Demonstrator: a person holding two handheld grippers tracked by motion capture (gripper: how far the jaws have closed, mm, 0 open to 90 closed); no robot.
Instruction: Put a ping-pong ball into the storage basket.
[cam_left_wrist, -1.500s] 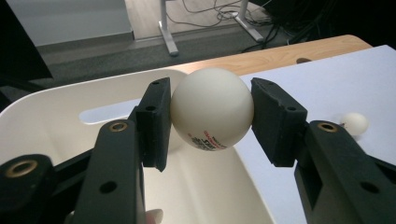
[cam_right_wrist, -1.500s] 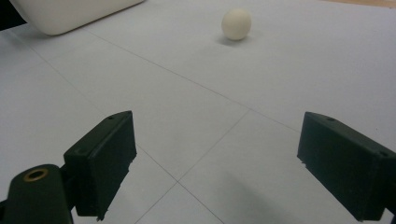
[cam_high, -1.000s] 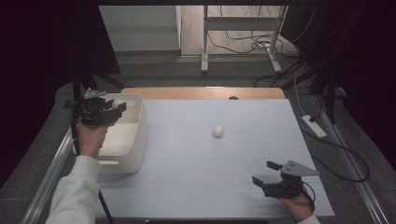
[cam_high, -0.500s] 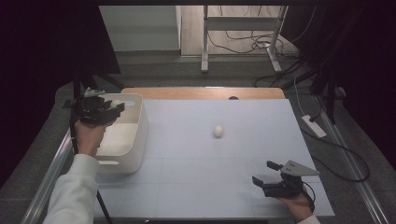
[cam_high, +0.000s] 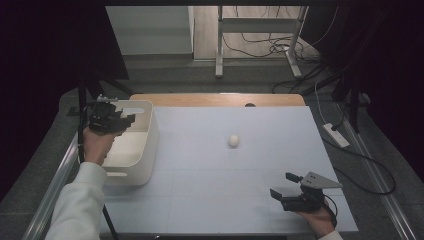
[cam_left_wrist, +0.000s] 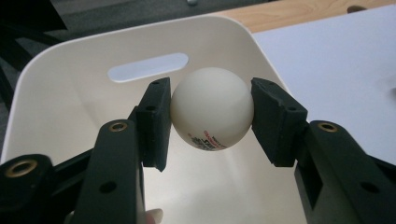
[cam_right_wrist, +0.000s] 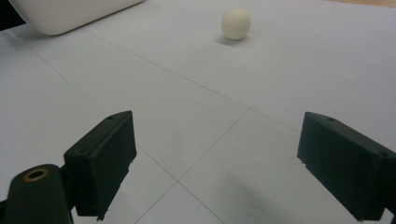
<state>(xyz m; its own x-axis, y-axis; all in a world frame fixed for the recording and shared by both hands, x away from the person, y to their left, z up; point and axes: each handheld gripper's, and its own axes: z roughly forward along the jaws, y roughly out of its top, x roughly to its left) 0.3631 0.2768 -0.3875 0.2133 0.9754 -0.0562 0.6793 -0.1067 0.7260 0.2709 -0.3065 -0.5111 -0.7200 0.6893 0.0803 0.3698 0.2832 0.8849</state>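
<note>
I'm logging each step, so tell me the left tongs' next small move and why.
Probably open the left tongs to drop the ball. Their pads press on it from both sides, and it hangs over the inside of the white bin, within its walls, so it should land inside.

Red-black print on ball (cam_left_wrist: 212, 108), illegible.

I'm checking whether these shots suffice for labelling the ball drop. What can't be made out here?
- Print on the held ball: left gripper view, red and black lettering too small and blurred to read.
- Bin floor: high view, the left gripper and hand cover part; left gripper view, jaws block it.
- Second ball: high view, too small to show markings.
- Right gripper: the pads' inner faces are turned away.
</note>
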